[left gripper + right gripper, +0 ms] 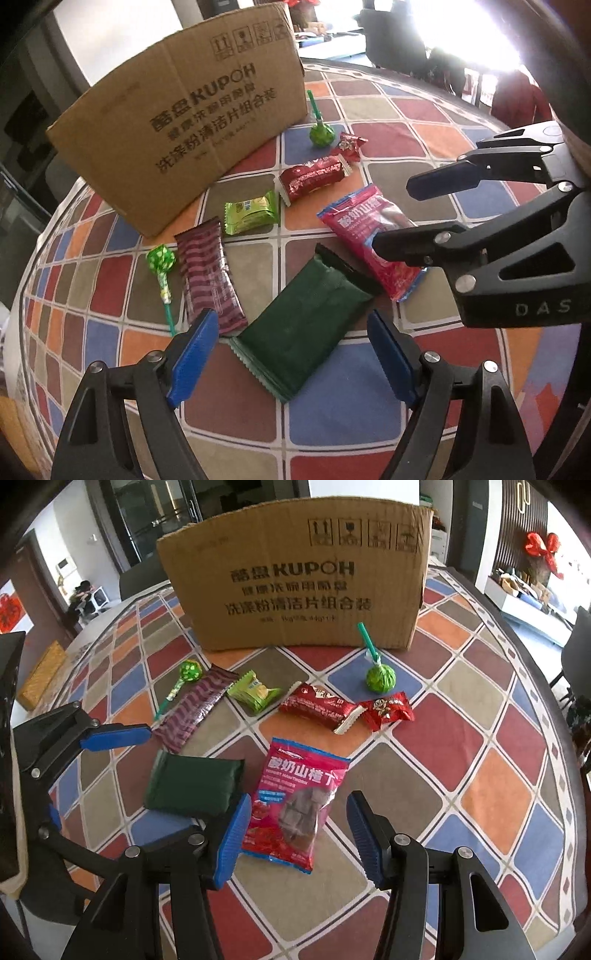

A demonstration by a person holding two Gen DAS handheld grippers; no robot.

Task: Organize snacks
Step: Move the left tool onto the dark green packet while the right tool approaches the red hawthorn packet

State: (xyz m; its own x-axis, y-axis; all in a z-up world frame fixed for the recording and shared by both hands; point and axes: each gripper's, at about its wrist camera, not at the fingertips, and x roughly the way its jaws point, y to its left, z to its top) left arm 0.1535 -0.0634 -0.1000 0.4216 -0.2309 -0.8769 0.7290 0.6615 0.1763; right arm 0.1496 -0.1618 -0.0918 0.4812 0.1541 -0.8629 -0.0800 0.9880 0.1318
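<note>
Several snacks lie on the checkered tablecloth in front of a cardboard box. A dark green packet lies between the open jaws of my left gripper. A pink hawthorn bag lies between the open jaws of my right gripper, which also shows in the left wrist view. Further back lie a purple striped bar, a light green packet, a dark red packet, a small red candy and two green lollipops.
The table is round with its edge curving at the right and left. A dark chair stands at the right. A yellow box sits on the floor at the left.
</note>
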